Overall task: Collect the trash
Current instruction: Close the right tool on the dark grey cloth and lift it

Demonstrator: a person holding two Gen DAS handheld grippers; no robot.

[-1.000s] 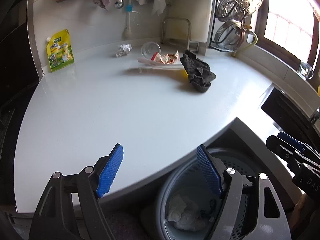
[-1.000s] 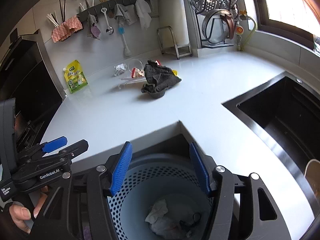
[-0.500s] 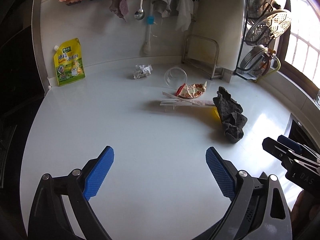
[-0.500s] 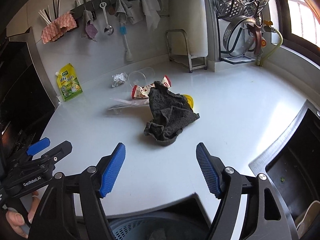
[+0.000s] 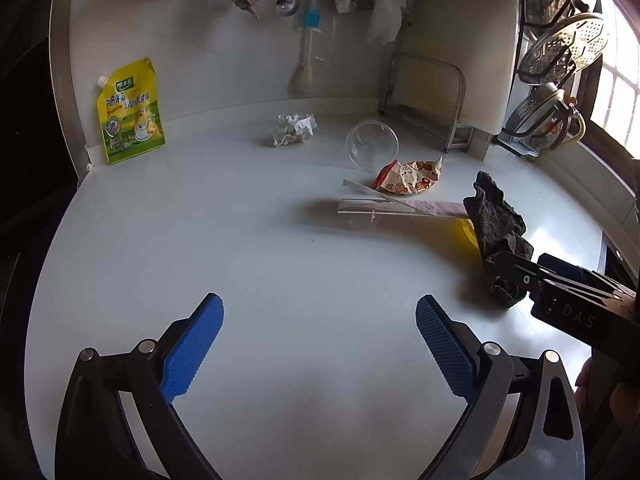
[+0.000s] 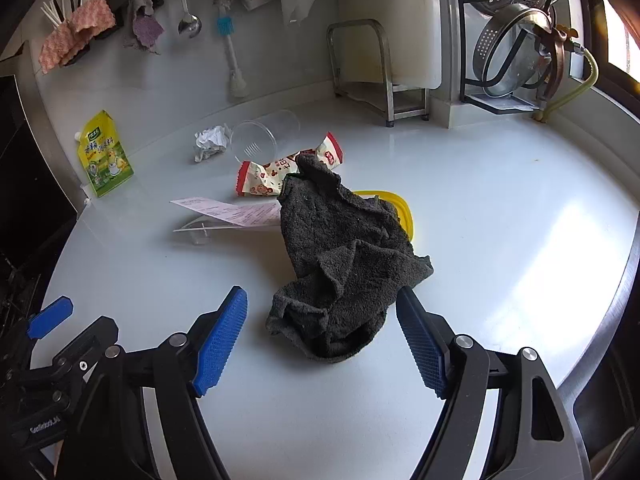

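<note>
Both grippers — left gripper (image 5: 319, 338) and right gripper (image 6: 321, 330) — have fingers spread, grasping nothing. Remaining on the worktop (image 6: 500, 208): crumpled paper (image 6: 209, 142), snack wrapper (image 6: 276, 170), plastic cup (image 6: 260, 136), receipt (image 6: 230, 211) — all uncollected.

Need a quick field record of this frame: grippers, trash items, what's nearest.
left hand-held gripper: open, empty, over bare white countertop
right hand-held gripper: open, fingers either side of crumpled dark grey cloth, not closed on it
cloth: lies partly over yellow plastic lid
trash on counter: crumpled white paper ball, red-and-white snack wrapper, clear plastic cup on its side, pink printed receipt
not trash, probably: yellow seasoning pouch, upright against wall
</note>
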